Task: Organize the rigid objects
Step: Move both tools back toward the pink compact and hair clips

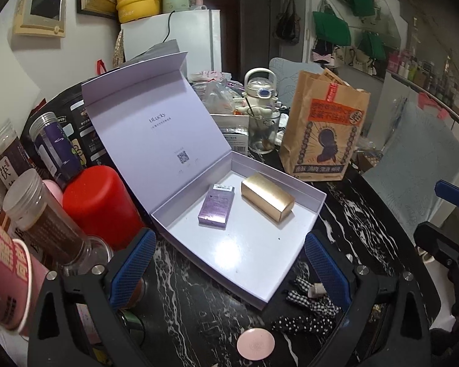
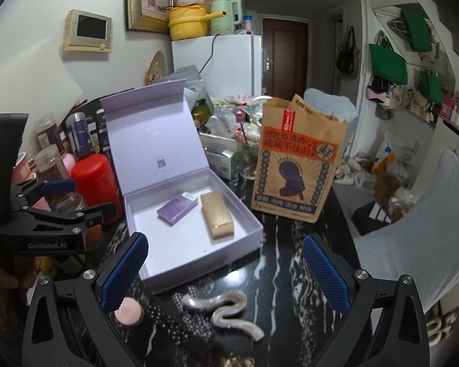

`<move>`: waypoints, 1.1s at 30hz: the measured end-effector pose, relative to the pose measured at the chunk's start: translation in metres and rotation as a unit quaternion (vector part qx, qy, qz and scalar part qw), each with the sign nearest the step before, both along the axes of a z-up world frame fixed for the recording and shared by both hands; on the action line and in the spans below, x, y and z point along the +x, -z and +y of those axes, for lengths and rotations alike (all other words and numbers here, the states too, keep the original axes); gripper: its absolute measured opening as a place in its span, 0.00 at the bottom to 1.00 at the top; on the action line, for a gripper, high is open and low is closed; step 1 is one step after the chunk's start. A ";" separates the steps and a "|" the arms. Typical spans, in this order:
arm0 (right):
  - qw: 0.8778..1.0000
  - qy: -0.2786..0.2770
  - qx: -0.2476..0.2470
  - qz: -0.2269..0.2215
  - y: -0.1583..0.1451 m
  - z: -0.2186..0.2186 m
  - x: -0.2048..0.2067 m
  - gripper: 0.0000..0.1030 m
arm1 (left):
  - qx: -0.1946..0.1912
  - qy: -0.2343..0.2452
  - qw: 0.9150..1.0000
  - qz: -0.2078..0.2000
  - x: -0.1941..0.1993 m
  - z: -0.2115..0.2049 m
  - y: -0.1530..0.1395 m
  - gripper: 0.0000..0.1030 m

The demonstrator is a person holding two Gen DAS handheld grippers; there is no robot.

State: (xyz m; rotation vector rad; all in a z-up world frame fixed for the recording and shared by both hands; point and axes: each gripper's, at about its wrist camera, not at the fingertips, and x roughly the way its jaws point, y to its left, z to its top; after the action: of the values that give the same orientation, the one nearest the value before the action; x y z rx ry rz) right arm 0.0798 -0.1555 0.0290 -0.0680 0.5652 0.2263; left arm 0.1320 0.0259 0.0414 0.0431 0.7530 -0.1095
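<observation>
Tabletop [image 1: 217, 299]: dark marbled surface, crowded at the back and left, so the only free working room is the near strip in front of the box.
Paper bag [image 2: 296, 165]: stands upright just right of the box, apart from it; it looks like bystander clutter rather than part of the sorting.
Box [image 1: 251, 250]: pale lilac gift box, lid [image 1: 156, 113] propped open and leaning back, which leaves the tray clear to take things from above.
Gold bar [image 1: 267, 200]: lies flat in the tray's far half, set at a slant.
Purple packet [image 1: 216, 206]: lies flat just left of the gold bar, a narrow gap between them; both seem already stowed.
Wavy clip [image 2: 226, 309]: silvery, on the tabletop outside the box, between the right fingers' reach; probably the next item.
Pink disc [image 1: 255, 344]: loose near the front edge, also unstowed.
Left gripper [image 1: 229, 270]: fingers spread wide, nothing between them, hovering at the box's near corner.
Right gripper [image 2: 226, 278]: fingers spread wide, empty, above the wavy clip.
</observation>
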 end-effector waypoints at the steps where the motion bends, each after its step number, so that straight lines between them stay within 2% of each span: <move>1: 1.000 0.004 0.004 0.000 0.002 -0.002 -0.003 1.00 | 0.003 0.006 1.000 -0.002 -0.004 -0.003 0.001 0.97; 8: 0.999 0.012 0.030 0.002 0.016 -0.013 -0.022 1.00 | -0.006 0.028 1.000 0.004 -0.027 -0.011 0.016 0.97; 14: 1.000 0.009 0.023 0.016 0.038 -0.011 -0.032 1.00 | -0.010 0.028 0.999 0.016 -0.040 -0.010 0.036 0.97; 20: 0.998 0.000 0.056 0.016 0.062 -0.012 -0.045 1.00 | -0.011 0.039 0.999 0.021 -0.054 -0.005 0.057 0.97; 24: 0.998 -0.001 0.059 0.019 0.076 -0.010 -0.049 1.00 | -0.015 0.044 0.999 0.024 -0.061 -0.003 0.068 0.97; 33: 0.997 -0.013 0.063 0.041 0.109 -0.008 -0.057 0.99 | 0.010 0.078 0.996 0.029 -0.074 -0.010 0.097 0.97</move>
State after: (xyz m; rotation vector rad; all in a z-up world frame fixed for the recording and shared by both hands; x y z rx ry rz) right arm 0.0227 -0.1631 -0.0801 0.0558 0.6299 0.2910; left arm 0.0584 0.0162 -0.0552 0.1174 0.8088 -0.2531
